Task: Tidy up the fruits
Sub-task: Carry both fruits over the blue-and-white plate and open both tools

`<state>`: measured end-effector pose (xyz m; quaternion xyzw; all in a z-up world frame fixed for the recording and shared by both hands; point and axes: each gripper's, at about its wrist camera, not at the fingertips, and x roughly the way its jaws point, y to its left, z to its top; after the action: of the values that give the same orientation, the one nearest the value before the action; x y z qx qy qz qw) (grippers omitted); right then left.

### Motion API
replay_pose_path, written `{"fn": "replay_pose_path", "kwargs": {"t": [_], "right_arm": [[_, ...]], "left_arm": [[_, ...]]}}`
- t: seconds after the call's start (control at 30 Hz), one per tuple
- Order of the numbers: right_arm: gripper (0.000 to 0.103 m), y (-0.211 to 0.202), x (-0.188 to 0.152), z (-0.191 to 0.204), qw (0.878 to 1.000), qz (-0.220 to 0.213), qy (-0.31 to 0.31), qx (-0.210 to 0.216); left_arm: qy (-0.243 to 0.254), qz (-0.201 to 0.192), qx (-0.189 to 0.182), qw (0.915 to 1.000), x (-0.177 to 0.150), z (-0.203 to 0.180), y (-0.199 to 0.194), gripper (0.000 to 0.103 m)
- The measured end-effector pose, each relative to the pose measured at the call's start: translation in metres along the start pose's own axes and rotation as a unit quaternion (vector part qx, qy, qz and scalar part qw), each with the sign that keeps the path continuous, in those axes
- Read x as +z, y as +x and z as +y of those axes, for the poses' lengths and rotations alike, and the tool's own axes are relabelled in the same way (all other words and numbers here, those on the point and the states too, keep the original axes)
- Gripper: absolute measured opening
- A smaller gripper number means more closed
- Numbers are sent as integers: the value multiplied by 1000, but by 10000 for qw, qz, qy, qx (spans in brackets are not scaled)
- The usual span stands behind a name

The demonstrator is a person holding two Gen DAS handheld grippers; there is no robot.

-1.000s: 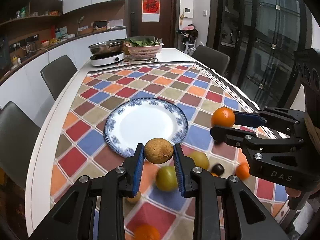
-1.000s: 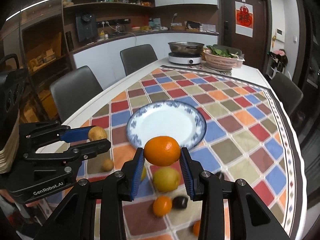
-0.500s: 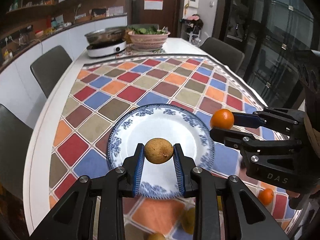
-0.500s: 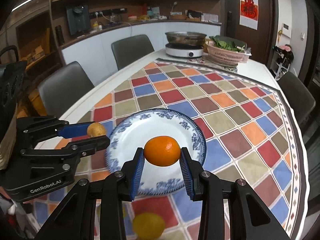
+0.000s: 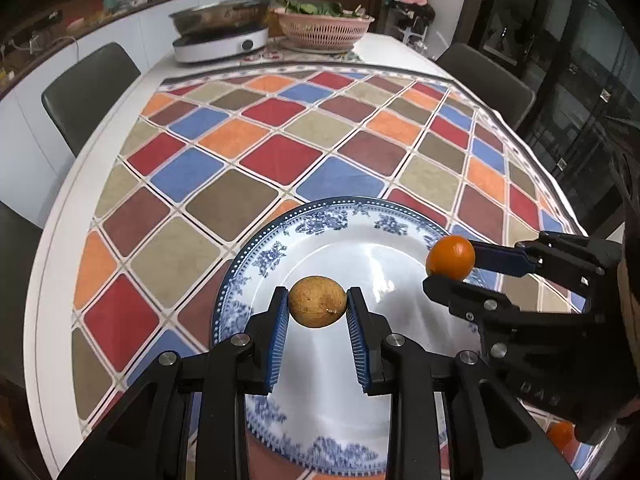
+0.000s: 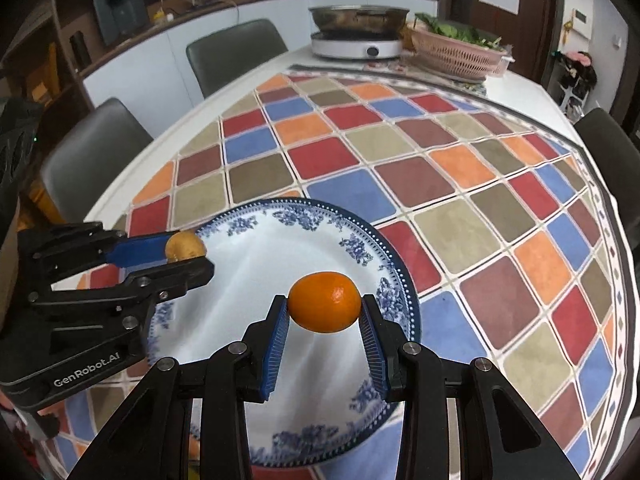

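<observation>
Left wrist view: two grippers, each with one fruit, above a blue-and-white plate.

From the left wrist camera, the left gripper point(image 5: 317, 312) clamps a small brown round fruit point(image 5: 317, 306) between its blue pads, over the white middle of the plate point(image 5: 320, 220). The right gripper point(image 5: 450, 268) comes in from the right side and grips an orange point(image 5: 450, 257) over the plate's right rim. From the right wrist camera, the orange point(image 6: 324, 302) sits between the right gripper's pads above the plate point(image 6: 304, 216), and the left gripper point(image 6: 188, 258) with the brown fruit point(image 6: 185, 245) is over the left rim. The plate lies on a checkered tablecloth point(image 5: 260, 152). Far behind stand a cooker with a metal pan point(image 5: 220, 36) and a pink basket of greens point(image 5: 324, 26).
</observation>
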<state>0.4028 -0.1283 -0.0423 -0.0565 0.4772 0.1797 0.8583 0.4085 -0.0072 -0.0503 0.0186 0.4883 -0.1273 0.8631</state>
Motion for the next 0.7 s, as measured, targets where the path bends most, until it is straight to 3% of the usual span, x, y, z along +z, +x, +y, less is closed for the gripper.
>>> {"fn": "replay_pose_path", "kwargs": {"t": [0.33,0.43,0.7], "right_arm": [[37,23,2,-6,9997,245,42,-38],[37,24,2,-7,9997,235,77,-25],[38,8,2,-9,9999,70,136,-22]], "left_arm": [[-229,395,-34,9990,9,6,34,30],[-235,370,-30,9990,11,6,32,40],[-164,118,149,9997,9,3,4,41]]}}
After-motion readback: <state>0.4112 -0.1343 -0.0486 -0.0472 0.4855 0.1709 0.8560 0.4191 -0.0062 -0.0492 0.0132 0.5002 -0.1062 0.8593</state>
